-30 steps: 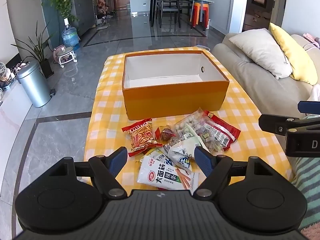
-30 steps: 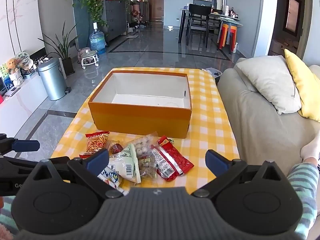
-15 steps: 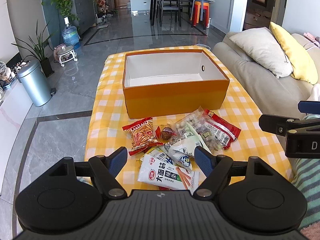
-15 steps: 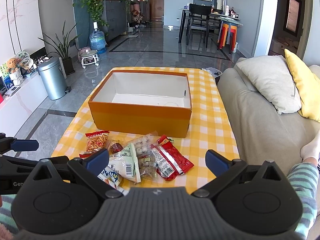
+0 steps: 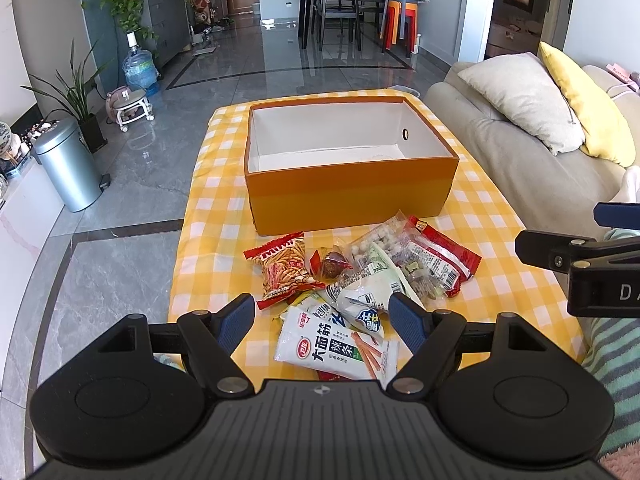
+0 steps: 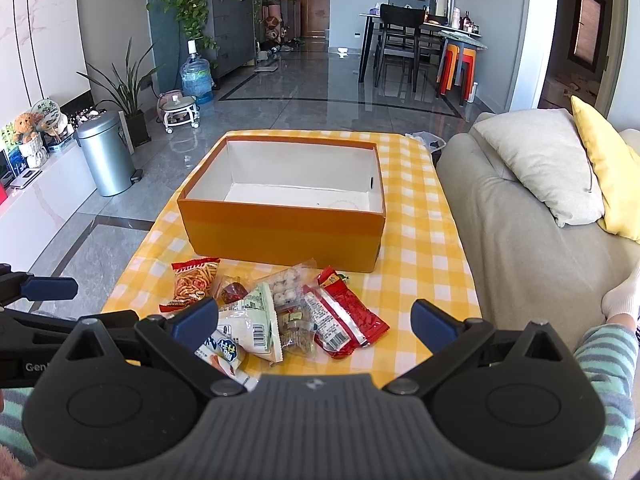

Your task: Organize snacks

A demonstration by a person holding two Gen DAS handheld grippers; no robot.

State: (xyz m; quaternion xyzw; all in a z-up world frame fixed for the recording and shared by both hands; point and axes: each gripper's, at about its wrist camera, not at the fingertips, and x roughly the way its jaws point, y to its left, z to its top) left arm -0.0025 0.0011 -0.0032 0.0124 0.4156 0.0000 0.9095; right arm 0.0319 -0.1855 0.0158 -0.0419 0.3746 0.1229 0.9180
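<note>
Snacks (image 5: 352,280) just beyond open left tool (image 5: 322,316)

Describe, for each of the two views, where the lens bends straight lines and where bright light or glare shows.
Left wrist view: fisheye bowing curves the floor tile lines at left, and daylight glares off the glossy floor; the orange box stays sharp. Right wrist view: the wall at left bows, corners go dark, and sunlight whitens the box's inside wall; snack packets show small shiny highlights.
</note>
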